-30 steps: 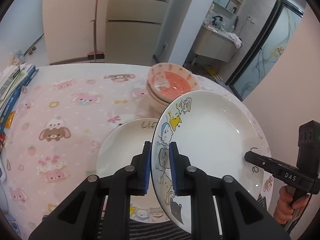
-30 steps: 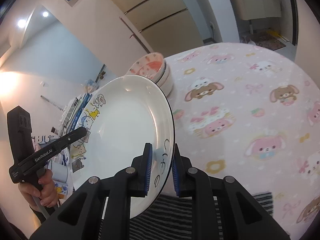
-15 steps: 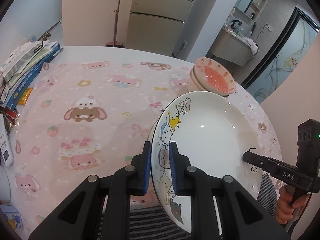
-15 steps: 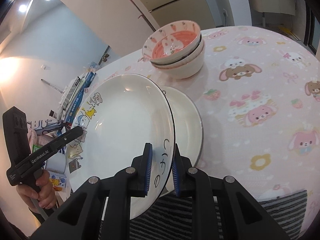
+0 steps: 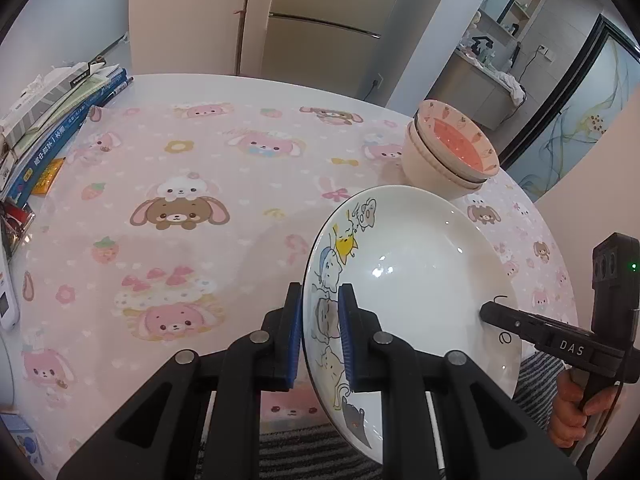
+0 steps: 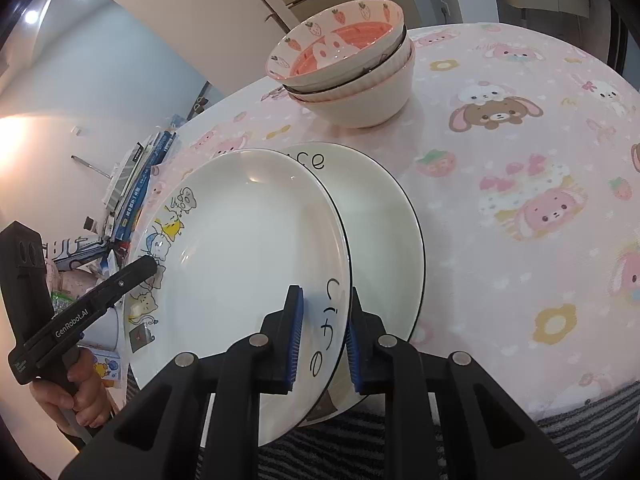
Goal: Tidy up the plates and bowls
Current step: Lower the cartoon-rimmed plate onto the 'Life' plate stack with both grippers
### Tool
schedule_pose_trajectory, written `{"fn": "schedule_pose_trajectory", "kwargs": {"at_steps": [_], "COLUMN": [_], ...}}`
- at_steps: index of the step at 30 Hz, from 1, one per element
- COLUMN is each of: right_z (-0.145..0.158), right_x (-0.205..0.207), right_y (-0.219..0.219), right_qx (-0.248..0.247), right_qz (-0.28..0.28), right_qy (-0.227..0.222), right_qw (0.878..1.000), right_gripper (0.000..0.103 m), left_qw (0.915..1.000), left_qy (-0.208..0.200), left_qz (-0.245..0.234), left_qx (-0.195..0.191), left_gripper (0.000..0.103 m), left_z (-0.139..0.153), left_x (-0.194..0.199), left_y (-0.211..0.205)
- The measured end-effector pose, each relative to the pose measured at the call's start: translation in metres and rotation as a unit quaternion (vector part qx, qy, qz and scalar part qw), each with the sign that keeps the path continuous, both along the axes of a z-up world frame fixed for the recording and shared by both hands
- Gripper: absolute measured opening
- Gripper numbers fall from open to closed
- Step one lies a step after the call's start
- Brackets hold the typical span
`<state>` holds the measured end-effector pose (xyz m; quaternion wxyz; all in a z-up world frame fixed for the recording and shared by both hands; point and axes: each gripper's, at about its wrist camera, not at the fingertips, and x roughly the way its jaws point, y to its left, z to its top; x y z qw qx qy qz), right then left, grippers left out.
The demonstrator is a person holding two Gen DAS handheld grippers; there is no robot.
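**Both grippers clamped on one cat plate, over a second plate**

Left gripper (image 5: 319,334): jaws nearly closed, blue pads pinching the rim of the cat plate (image 5: 416,276) on the side with the cartoon cat print. Plate is tilted, its printed edge closest to this camera and its bowl facing right of the jaws.

Right gripper (image 6: 322,344): jaws narrow, with the opposite rim of the same plate between the pads, at the black handwritten lettering. In this view there looks to be a slight gap at the right pad; contact there is hard to confirm, the left pad sits on the rim. A hand (image 6: 76,392) on the left gripper's handle shows at lower left of the right wrist view; the other hand (image 5: 580,408) on the right gripper's handle shows at lower right of the left wrist view.

Second plate (image 6: 384,216): white, black rim line, lying flat on the table directly behind and to the right of the right gripper's jaws, partly covered by the held plate. Whether the two plates touch I can't tell.

Bowl stack (image 6: 352,68): nested bowls, pink strawberry-and-carrot one on top, beyond both plates, ahead of the right jaws; ahead-right of the left jaws.

Pink cartoon tablecloth (image 5: 180,208) under everything. Books (image 5: 52,120) stacked far left of the left gripper at the table edge.
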<state>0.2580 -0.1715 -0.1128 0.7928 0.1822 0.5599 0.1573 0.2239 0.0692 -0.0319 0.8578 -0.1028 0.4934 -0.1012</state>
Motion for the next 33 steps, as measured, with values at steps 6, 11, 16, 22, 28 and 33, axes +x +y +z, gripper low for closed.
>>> {"fn": "schedule_pose_trajectory", "kwargs": {"at_steps": [6,11,16,22,28,33], "right_z": [-0.005,-0.009,-0.007,-0.003,-0.001,0.0], "right_x": [-0.003,-0.003,-0.005,-0.008,-0.009,-0.01], "right_y": [0.002,0.002,0.005,0.008,0.008,0.009], "right_qx": [0.0,-0.011,-0.028,-0.044,-0.063,-0.074], "right_qz": [0.001,0.002,0.0,-0.001,0.001,0.004], "right_qy": [-0.016,-0.015,-0.028,-0.044,-0.06,-0.069], "right_qw": [1.0,1.0,0.999,0.998,0.996,0.995], "right_gripper": [0.023,0.023,0.023,0.024,0.025,0.025], "left_qw": [0.9991,0.9991,0.9985,0.9976,0.9971,0.9963], "left_qy": [-0.038,-0.037,-0.049,-0.062,-0.066,-0.075], "left_qz": [-0.012,-0.017,-0.021,-0.025,-0.03,-0.031], "left_qx": [0.011,0.004,0.014,0.016,0.02,0.03], "left_gripper": [0.015,0.015,0.015,0.015,0.015,0.015], "left_z": [-0.002,-0.012,-0.016,-0.019,-0.021,-0.023], "left_x": [-0.003,-0.001,-0.003,-0.007,-0.008,-0.009], "left_y": [-0.002,-0.002,-0.005,-0.007,-0.008,-0.012]}}
